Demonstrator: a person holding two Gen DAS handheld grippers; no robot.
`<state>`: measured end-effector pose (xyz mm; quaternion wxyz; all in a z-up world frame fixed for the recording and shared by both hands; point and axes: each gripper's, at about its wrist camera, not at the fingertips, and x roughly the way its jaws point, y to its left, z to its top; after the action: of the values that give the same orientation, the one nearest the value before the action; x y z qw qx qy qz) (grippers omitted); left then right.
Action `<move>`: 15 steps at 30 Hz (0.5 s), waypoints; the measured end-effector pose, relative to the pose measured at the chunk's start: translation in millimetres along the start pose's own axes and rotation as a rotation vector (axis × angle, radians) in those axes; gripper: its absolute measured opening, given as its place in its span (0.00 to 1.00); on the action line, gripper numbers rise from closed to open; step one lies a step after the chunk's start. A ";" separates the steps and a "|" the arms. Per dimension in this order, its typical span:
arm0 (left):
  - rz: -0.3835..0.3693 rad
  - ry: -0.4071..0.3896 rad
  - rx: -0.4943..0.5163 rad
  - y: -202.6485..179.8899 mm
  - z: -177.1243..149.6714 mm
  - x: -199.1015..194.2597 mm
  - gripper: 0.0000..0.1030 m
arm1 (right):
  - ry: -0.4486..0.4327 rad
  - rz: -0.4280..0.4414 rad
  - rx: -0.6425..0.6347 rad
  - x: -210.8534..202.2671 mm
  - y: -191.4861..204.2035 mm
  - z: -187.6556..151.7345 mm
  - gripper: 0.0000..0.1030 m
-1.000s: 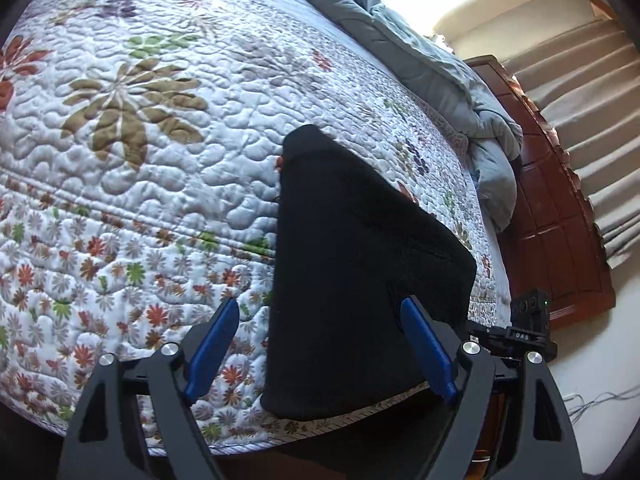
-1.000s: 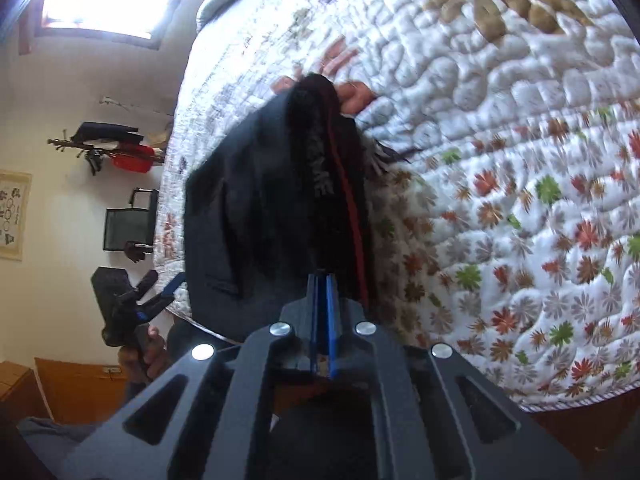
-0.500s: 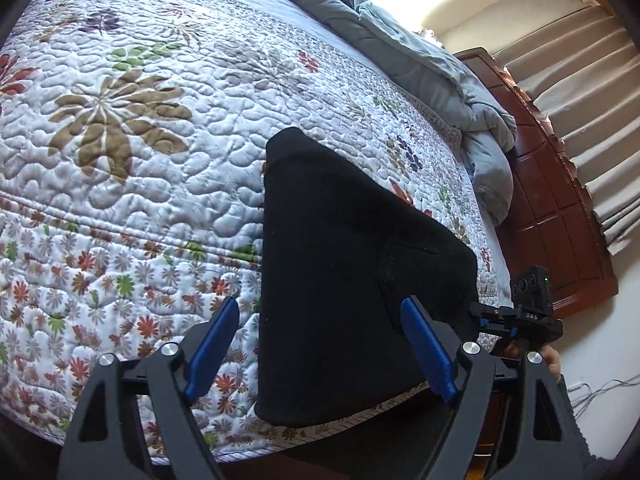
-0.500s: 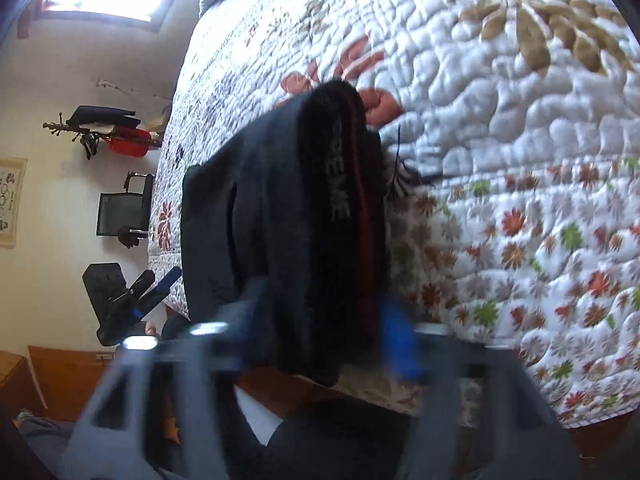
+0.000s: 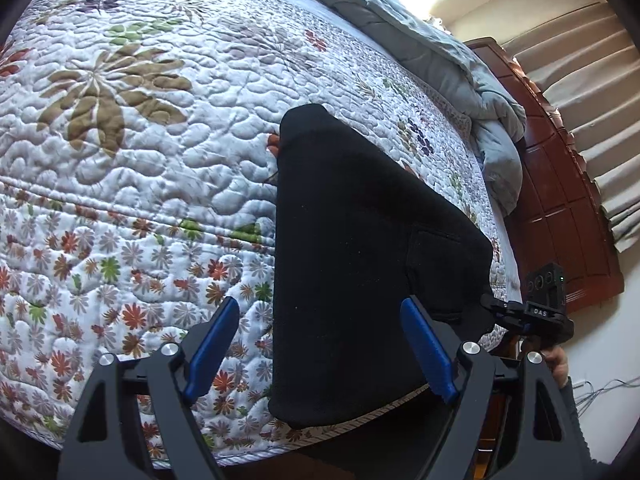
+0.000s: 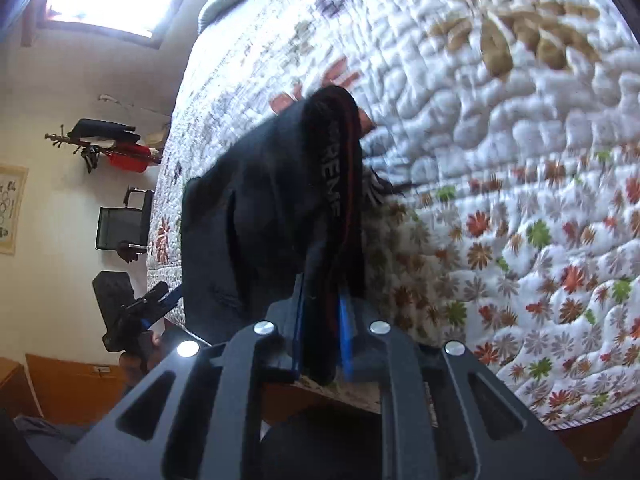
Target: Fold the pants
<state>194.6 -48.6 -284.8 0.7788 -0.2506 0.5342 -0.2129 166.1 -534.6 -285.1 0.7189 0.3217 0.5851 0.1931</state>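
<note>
The black pants lie folded on the floral quilt near the bed's front edge. My left gripper is open, its blue pads on either side of the pants' near edge, not clamping. My right gripper is nearly shut on the pants' waistband end, which has grey lettering and a red stripe; cloth sits between the blue pads. The right gripper also shows in the left wrist view, at the pants' right side.
A grey-blue duvet is bunched along the far side of the bed. A dark wooden headboard and curtains stand at the right. The bed's front edge is close below my left gripper. A chair stands by the wall.
My right gripper opened about half a second ago and has closed again on the waistband end. The left gripper stayed open and shifted only slightly.
</note>
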 end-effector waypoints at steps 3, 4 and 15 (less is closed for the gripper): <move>-0.015 -0.032 0.006 -4.0 4.2 -10.3 0.81 | -0.010 -0.047 -0.029 -14.6 4.9 1.2 0.31; -0.029 -0.042 0.010 -5.9 7.2 -13.9 0.81 | -0.036 -0.085 -0.042 -22.4 8.2 2.8 0.32; -0.280 -0.001 0.024 -26.4 92.0 21.9 0.81 | -0.068 0.063 -0.105 16.5 52.6 69.2 0.30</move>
<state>286.7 -67.4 -256.4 0.7446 -0.3135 0.4909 -0.3260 242.0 -502.4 -253.3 0.7478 0.3082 0.5391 0.2348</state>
